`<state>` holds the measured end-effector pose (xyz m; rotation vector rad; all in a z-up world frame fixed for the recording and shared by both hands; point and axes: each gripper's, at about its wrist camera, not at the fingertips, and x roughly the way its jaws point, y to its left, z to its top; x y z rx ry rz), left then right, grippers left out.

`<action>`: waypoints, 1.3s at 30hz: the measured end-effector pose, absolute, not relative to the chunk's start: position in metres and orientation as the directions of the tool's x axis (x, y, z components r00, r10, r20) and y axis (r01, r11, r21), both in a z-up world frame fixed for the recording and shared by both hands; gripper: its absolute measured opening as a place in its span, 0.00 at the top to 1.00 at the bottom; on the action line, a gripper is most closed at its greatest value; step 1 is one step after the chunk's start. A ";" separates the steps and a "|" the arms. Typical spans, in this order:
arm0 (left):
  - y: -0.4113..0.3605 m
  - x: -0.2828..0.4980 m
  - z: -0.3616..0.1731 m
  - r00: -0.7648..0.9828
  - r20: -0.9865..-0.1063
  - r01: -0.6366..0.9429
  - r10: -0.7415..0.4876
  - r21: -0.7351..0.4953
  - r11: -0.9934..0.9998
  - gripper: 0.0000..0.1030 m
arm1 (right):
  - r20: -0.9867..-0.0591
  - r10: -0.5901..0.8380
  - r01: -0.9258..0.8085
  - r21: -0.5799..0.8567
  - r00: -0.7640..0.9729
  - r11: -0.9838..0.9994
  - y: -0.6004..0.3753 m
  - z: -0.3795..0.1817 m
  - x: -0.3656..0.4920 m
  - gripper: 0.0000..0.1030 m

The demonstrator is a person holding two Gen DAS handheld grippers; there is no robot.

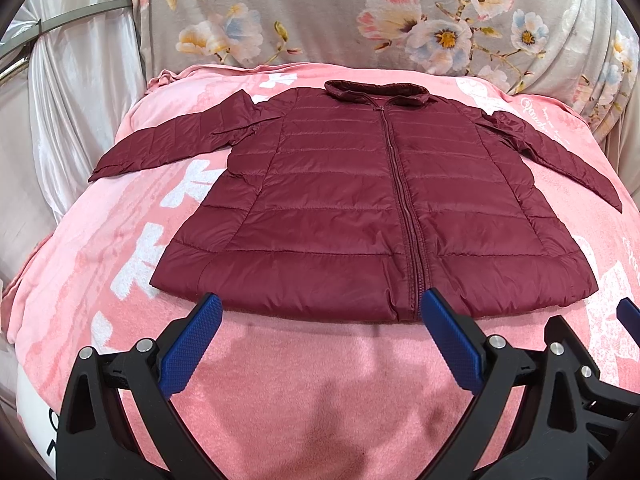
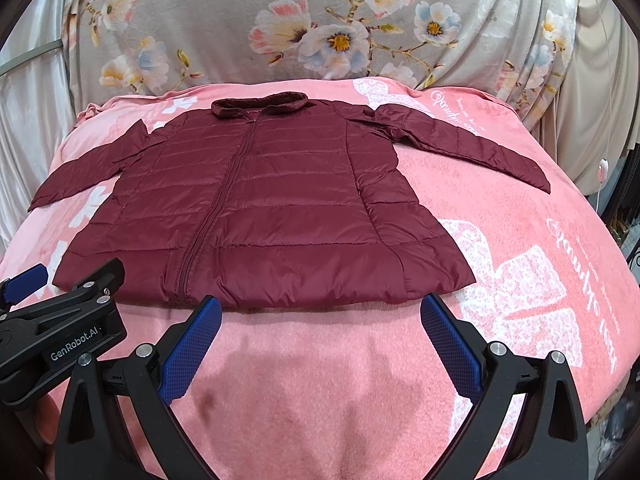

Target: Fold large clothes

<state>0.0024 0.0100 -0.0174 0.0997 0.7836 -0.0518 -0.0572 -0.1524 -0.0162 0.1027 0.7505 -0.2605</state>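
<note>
1. In your left wrist view, the maroon puffer jacket [image 1: 376, 204] lies flat and face up on the pink blanket [image 1: 304, 392], zipped shut, collar [image 1: 374, 92] at the far end and hem nearest you.
2. Both sleeves spread outward: one sleeve [image 1: 168, 142] angles toward the left edge of the blanket, the other [image 1: 560, 156] toward the right.
3. Your left gripper [image 1: 320, 312] hovers just short of the hem with its blue pads [image 1: 192, 348] spread wide apart, gripping nothing.
4. The right gripper's black frame shows at the lower right edge; a floral cloth [image 1: 360, 16] hangs behind the blanket.
5. In your right wrist view, the same jacket [image 2: 264, 216] sits left of centre, its zipper [image 2: 218, 208] running slantwise from collar to hem.
6. Your right gripper [image 2: 320, 312] is also parted wide and empty, its pad tips [image 2: 452, 344] level with the hem near the jacket's right corner.
7. The left gripper's body [image 2: 60, 336] shows at the lower left, just beside the hem's left corner.
8. A white-printed pattern [image 2: 516, 276] marks the bare blanket to the right of the jacket.
</note>
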 end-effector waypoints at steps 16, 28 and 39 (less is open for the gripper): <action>0.008 0.013 -0.024 0.685 -0.729 0.087 -0.013 0.065 0.994 0.06 | -0.696 -0.188 0.265 0.003 0.693 0.964 -0.154 -0.024 -0.055 0.05; 0.023 0.033 -0.027 0.667 -0.744 0.043 0.028 0.076 0.996 0.05 | -0.713 -0.204 0.288 -0.004 0.671 0.958 -0.175 -0.031 -0.033 0.05; 0.029 0.056 -0.031 0.655 -0.755 0.029 0.036 0.073 0.997 0.05 | -0.702 -0.252 0.338 -0.017 0.666 0.941 -0.225 -0.030 0.000 0.05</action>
